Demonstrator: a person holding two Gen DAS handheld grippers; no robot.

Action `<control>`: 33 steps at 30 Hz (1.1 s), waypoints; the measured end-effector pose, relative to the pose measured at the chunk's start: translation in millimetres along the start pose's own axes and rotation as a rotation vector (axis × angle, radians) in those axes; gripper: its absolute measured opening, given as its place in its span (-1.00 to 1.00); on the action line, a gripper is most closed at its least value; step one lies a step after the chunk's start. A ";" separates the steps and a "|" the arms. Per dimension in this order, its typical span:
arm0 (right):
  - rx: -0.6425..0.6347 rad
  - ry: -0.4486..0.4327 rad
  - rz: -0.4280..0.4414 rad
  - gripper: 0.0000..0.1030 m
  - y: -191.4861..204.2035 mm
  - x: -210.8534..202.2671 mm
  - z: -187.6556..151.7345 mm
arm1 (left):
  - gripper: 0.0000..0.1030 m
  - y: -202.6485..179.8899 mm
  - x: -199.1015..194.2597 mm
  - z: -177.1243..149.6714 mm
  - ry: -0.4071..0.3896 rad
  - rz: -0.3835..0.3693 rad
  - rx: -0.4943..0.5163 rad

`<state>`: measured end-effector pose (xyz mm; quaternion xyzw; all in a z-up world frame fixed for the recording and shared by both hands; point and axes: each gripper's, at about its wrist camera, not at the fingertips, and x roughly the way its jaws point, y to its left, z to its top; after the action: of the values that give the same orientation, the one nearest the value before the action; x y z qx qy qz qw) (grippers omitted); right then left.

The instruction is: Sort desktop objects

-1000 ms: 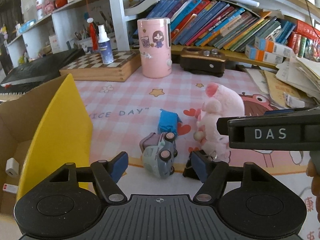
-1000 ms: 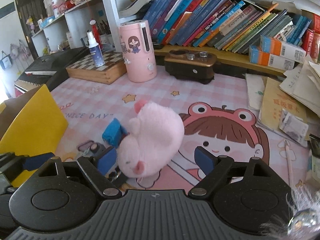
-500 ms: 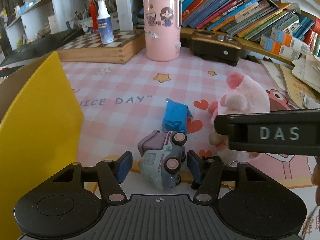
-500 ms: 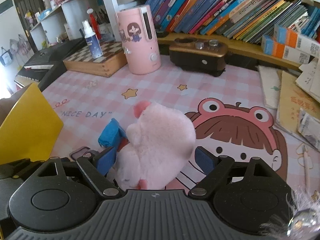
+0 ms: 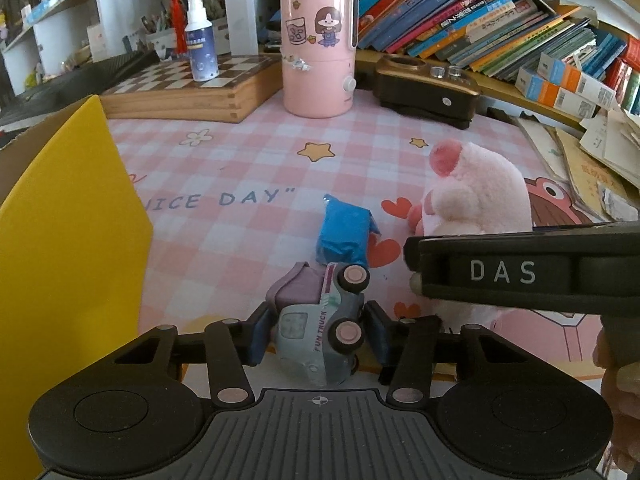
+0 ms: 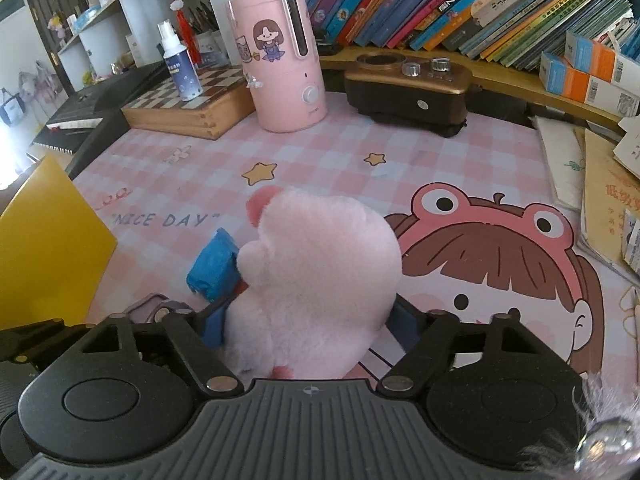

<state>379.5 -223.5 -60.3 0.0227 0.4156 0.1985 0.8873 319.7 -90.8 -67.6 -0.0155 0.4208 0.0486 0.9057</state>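
Plush toy (image 5: 476,196): lower half hidden behind right gripper body.
Toy truck (image 6: 154,306): mostly hidden behind gripper linkage.
Yellow panel (image 5: 68,240): cut off at left edge.
Book spines (image 6: 460,4): titles mostly unreadable.

**Both grippers angled down, jaws closing in**

Left gripper (image 5: 318,340) tilts down at the desk, jaws closing with something between them. Right gripper (image 6: 308,326) sits just beside it, same tilt, also closing around something.
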 end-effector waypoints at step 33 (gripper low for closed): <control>0.037 -0.233 -0.065 0.25 36.3 -136.5 -34.5 | -0.18 41.8 -142.1 -28.3 -0.269 -0.134 -0.083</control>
<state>263.0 -245.1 24.1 0.0483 0.3140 0.1579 0.9350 202.9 -61.9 23.3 -0.0743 0.2915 0.0073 0.9536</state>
